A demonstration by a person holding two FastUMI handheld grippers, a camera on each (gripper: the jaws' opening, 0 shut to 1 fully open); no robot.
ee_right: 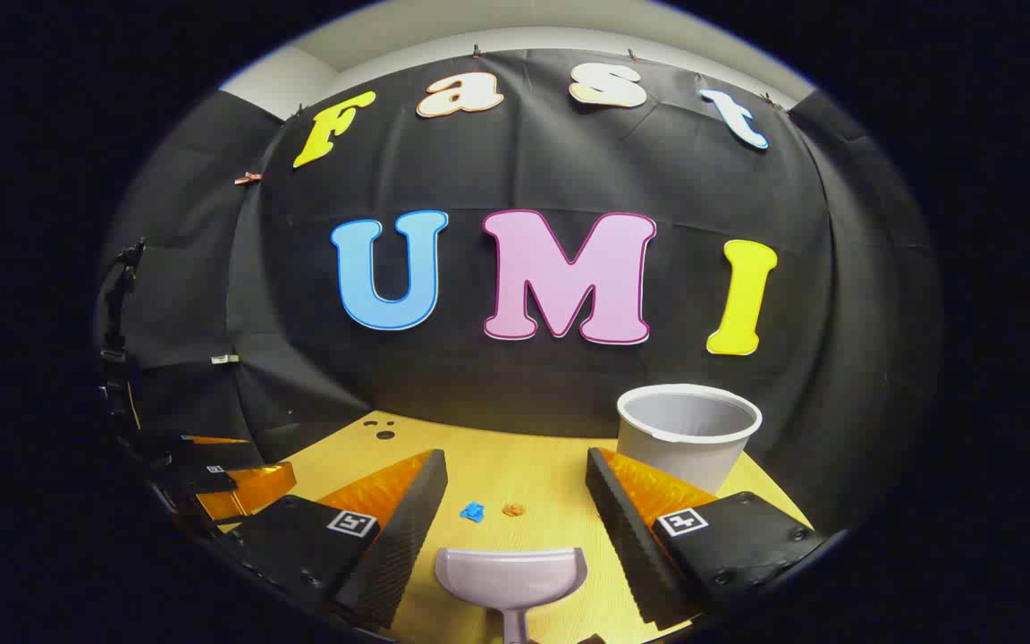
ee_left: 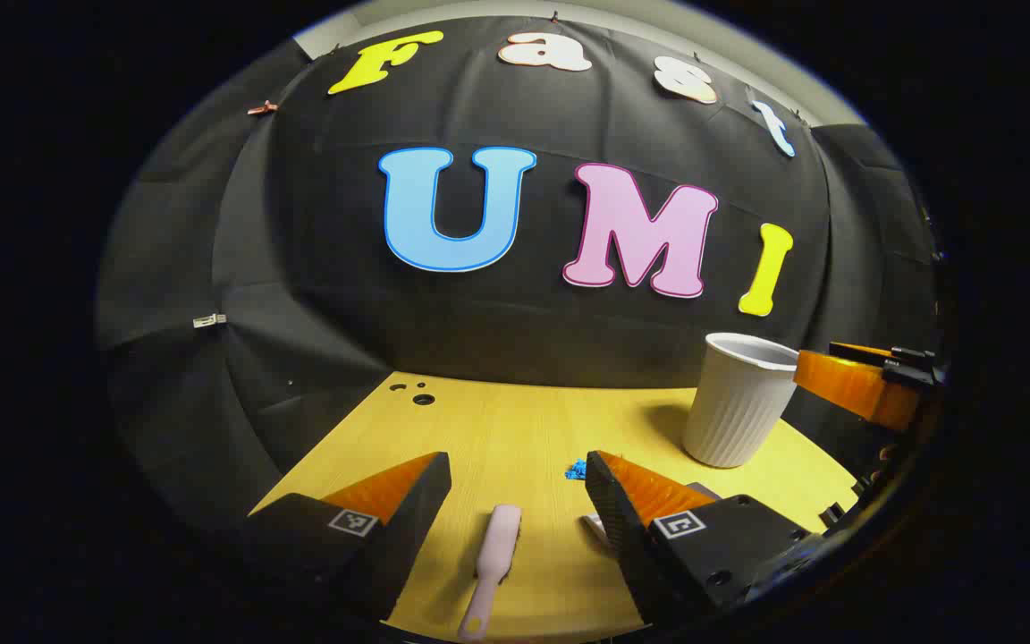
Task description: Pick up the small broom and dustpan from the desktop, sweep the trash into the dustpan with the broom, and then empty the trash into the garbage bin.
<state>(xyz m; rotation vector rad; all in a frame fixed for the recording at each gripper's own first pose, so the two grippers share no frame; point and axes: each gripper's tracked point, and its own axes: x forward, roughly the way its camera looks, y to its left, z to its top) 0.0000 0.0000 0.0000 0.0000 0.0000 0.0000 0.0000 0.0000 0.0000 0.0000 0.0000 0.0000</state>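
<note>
broom [ee_left: 490, 568]: pale pink, slim, flat on the desk between the left claw's fingers, touching neither; handle end toward the camera, with a small hole; bristle side faces right, dark, hard to make out.
dustpan [ee_right: 511, 577]: pale lilac plastic, smooth, scoop mouth facing away, handle toward the camera; lies on the desk between the right claw's fingers, not touched.
trash: blue scrap [ee_right: 472, 512] and brown scrap [ee_right: 513, 510], both crumpled, side by side on the desk just past the dustpan mouth; blue scrap also seen by the left claw's right finger.
bin [ee_left: 737, 400]: white ribbed cup shape, tapered, upright, open top, back right on the desk; partly behind the right claw's finger in the right gripper view.
left claw [ee_left: 517, 483]: fingers wide apart, holding nothing; ridged inner faces.
right claw [ee_right: 515, 483]: fingers wide apart, holding nothing.
writing: square coded tags on each finger block, no readable text.
desk [ee_left: 515, 420]: light wood grain, round holes at the far left corner.
other: right claw's body juts in beside the bin in the left gripper view.
</note>
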